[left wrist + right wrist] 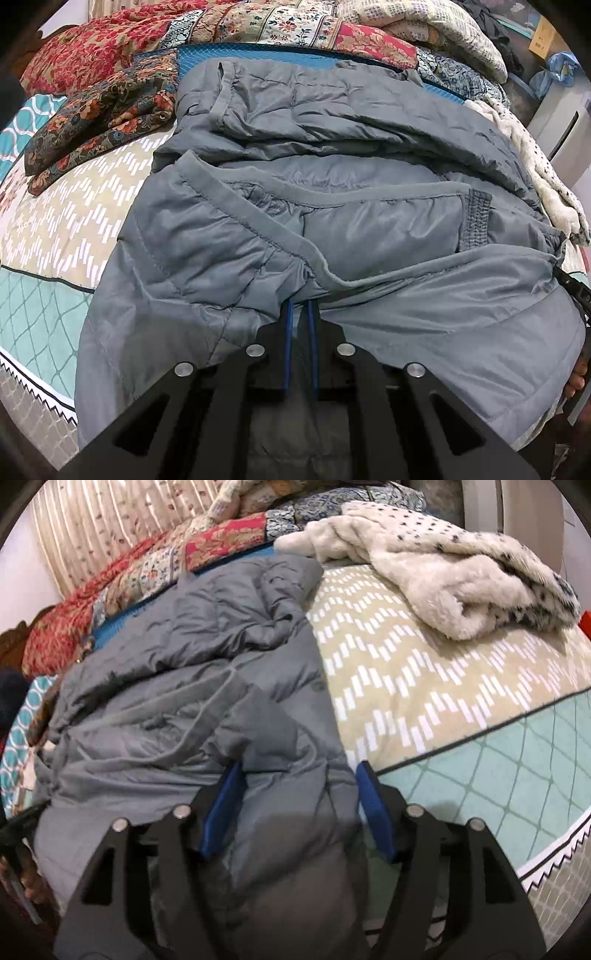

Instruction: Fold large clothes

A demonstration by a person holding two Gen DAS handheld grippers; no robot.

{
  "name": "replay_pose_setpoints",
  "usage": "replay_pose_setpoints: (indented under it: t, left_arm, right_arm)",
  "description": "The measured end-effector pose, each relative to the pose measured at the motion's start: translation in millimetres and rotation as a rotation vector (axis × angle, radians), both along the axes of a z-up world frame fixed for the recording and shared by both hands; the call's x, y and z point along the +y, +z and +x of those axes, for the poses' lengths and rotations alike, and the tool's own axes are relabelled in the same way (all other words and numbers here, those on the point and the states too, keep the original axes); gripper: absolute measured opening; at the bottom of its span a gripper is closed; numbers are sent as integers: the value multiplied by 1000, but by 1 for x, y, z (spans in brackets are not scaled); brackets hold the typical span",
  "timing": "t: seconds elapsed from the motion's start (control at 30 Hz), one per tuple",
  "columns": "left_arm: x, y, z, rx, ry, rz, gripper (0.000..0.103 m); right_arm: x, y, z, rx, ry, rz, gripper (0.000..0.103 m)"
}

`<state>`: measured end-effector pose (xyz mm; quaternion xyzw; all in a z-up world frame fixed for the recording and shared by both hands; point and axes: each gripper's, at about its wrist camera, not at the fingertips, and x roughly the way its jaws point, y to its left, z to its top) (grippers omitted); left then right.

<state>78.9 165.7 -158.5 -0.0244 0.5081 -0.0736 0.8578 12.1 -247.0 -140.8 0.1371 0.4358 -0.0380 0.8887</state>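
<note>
Jacket (332, 229) pinched by left tool (300, 306); right tool (299, 771) spread wide

The jacket (332, 229) is plain slate grey. The bedspread (66, 221) beneath it is tan with white dash chevrons, then mint with a green lattice. Beyond the jacket lie a red floral quilt (85, 48) and a cream, dark-spotted fleece blanket (461, 576). Both grippers are black with blue pads (221, 812).
</note>
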Motion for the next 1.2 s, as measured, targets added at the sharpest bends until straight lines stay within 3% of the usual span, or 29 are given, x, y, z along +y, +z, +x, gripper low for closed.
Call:
replay_pose_setpoints:
  t: [0.6, 0.77, 0.87, 0.97, 1.03, 1.1, 1.2]
  left_arm:
    - [-3, 1, 1, -3, -7, 18, 3]
    - [12, 13, 0, 6, 18, -11, 2]
    - [37, 34, -8, -67, 71, -75, 2]
    - [63, 46, -8, -92, 119, -117, 2]
    - [78, 51, -5, -103, 141, -140, 2]
    - [84, 54, -1, -118, 141, -150, 2]
    - [81, 50, 10, -122, 116, -145, 2]
  right_arm:
    - [11, -3, 3, 9, 18, -86, 61]
    - [11, -3, 3, 9, 22, -96, 61]
    - [12, -2, 3, 12, 23, -94, 61]
    - [8, 13, -2, 1, -20, -73, 61]
    - [6, 35, -17, -88, -44, -51, 61]
    - [12, 50, -23, -124, -10, -55, 61]
    - [28, 55, -15, -107, 73, -77, 61]
